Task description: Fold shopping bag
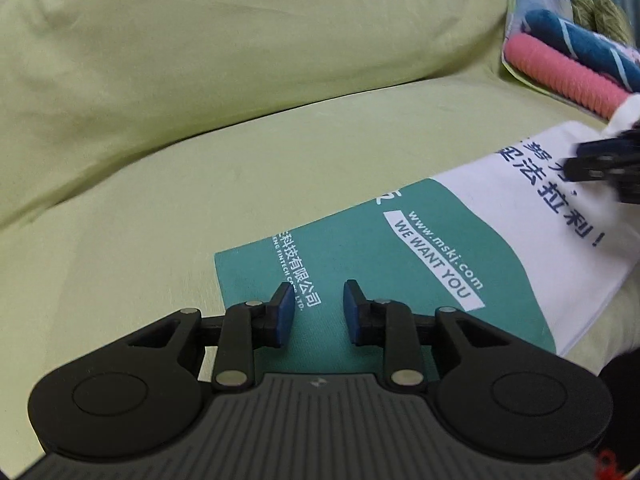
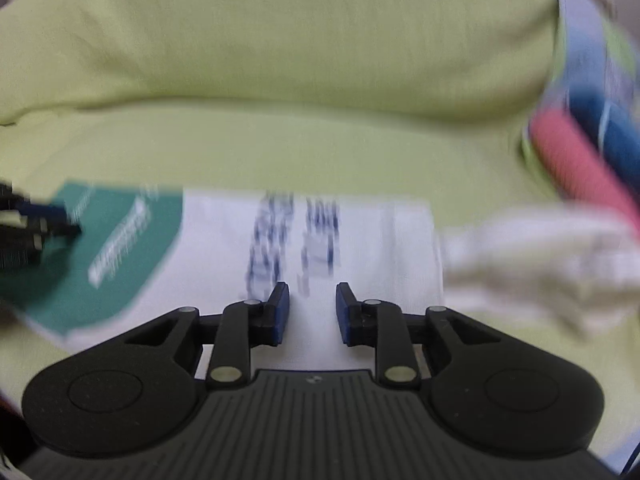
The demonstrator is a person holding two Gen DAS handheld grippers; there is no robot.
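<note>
The shopping bag [image 1: 400,264] lies flat on a light green sheet, one end teal and the other white, with printed lettering. My left gripper [image 1: 318,285] hovers over the teal end near its corner, its blue pads apart with nothing between them. In the right wrist view, which is blurred, my right gripper [image 2: 312,285] sits over the white part of the bag [image 2: 360,240], also open and empty. Crumpled white fabric [image 2: 540,260], maybe the handles, trails off the bag's right end. Each gripper shows in the other's view: the right gripper [image 1: 600,168] and the left gripper [image 2: 36,232].
A large light green pillow [image 1: 240,60] rises behind the bag. At the back right lies a clear package [image 1: 568,52] with pink and blue rolls. The green sheet [image 1: 120,240] stretches left of the bag.
</note>
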